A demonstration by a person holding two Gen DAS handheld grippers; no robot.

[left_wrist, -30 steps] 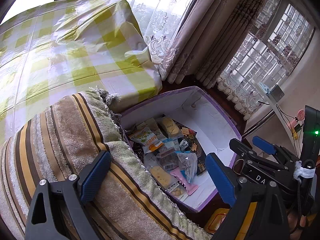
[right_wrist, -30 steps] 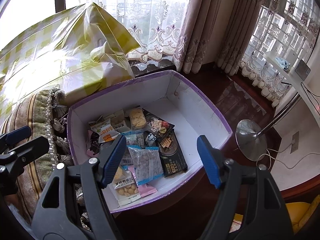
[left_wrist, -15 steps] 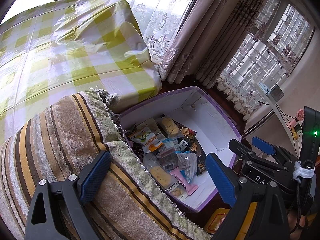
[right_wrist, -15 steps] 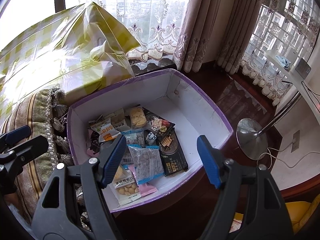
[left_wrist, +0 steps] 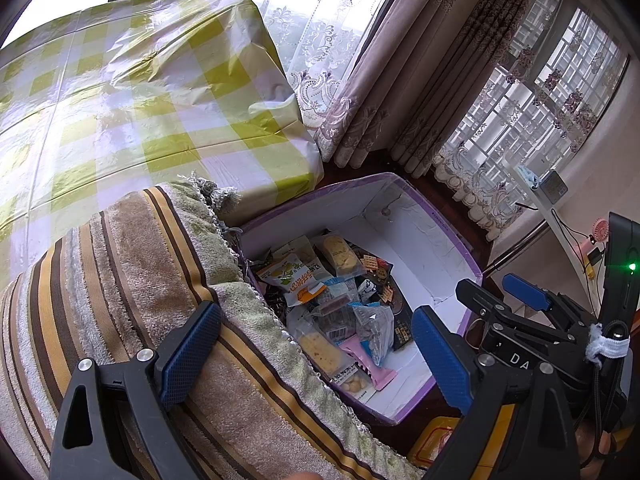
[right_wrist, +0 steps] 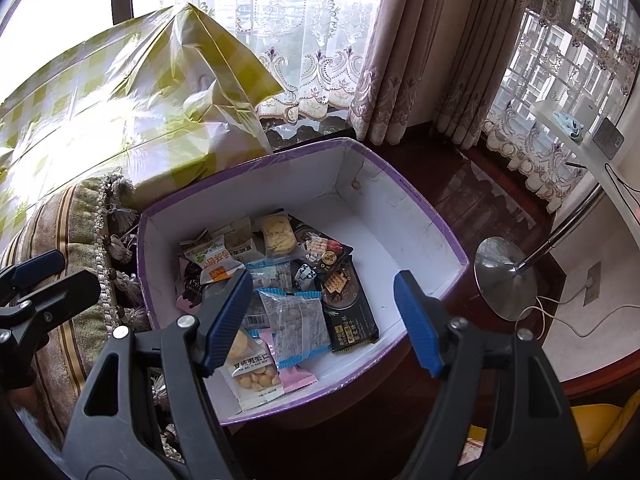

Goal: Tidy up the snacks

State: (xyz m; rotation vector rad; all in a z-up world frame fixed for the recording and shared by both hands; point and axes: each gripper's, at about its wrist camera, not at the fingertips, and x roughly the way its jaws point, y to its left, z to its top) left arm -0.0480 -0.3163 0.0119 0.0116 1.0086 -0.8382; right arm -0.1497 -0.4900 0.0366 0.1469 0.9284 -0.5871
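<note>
A purple-rimmed white box (right_wrist: 400, 184) sits on the dark floor and holds several snack packets (right_wrist: 296, 312); it also shows in the left wrist view (left_wrist: 432, 216). Among them are a clear blue-edged bag (right_wrist: 294, 322), a black cracker pack (right_wrist: 348, 308) and an orange-and-white pack (right_wrist: 212, 258). My right gripper (right_wrist: 324, 320) is open and empty, hovering above the box's near side. My left gripper (left_wrist: 316, 356) is open and empty, above the striped cushion (left_wrist: 132, 280) at the box's left. The right gripper also shows in the left wrist view (left_wrist: 492, 300).
A table under a yellow-checked plastic cloth (left_wrist: 140, 100) stands behind the cushion. Curtains (right_wrist: 400, 60) hang behind the box. A lamp's round metal base (right_wrist: 504, 280) and a cable lie on the floor to the right. Something yellow (right_wrist: 608, 420) sits at the bottom right.
The right wrist view has shifted slightly nearer over the box. The left gripper has stayed put. Both grippers stay open.
</note>
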